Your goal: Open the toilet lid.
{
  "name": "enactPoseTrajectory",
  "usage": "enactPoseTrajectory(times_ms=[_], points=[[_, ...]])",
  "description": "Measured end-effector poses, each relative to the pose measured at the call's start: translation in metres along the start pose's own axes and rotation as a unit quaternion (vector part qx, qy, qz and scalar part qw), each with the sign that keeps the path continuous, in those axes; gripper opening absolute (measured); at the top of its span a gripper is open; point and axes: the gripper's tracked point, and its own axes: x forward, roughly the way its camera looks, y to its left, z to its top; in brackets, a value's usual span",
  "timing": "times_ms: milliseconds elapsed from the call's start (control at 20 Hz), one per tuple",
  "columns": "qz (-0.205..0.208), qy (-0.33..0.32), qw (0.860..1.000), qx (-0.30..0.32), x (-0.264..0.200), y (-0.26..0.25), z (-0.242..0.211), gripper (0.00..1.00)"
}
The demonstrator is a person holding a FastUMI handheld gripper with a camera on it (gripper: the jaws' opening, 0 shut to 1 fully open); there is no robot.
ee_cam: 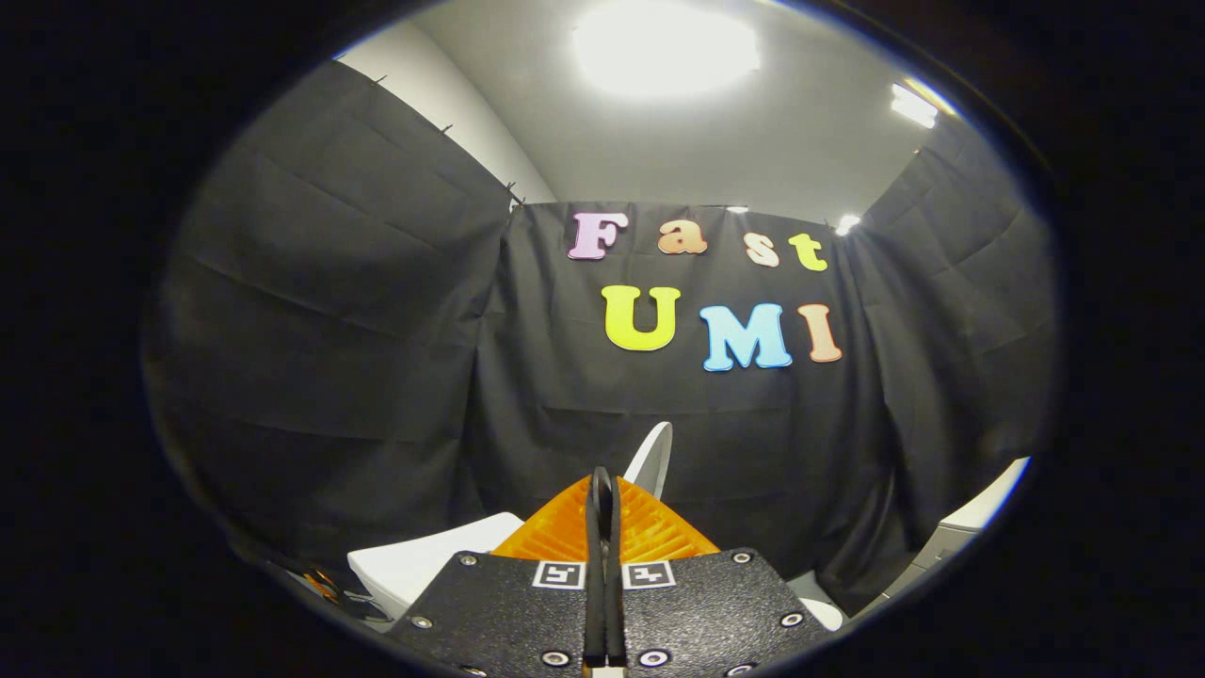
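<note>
Tool [602, 490] fingers pressed together, smooth white toilet lid [654, 457] upright just beyond

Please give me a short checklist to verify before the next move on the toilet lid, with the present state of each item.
1. Gripper fingers: together, nothing between them: ok.
2. Toilet lid: white edge rising just beyond the fingertips; open or not: cannot tell.
3. Contact with the lid: cannot tell.
4. White toilet body beside the fingers: in view, ok.
5. Black cloth wall behind: apart from the fingers, ok.
</note>
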Motion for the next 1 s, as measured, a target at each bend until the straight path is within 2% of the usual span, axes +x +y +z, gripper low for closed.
enactPoseTrajectory(times_ms=[700,1000], points=[[0.076,-0.029,0.995,-0.056,0.023,0.090,-0.001,0.00],[0.129,-0.035,0.988,-0.083,0.031,0.138,-0.011,0.00]])
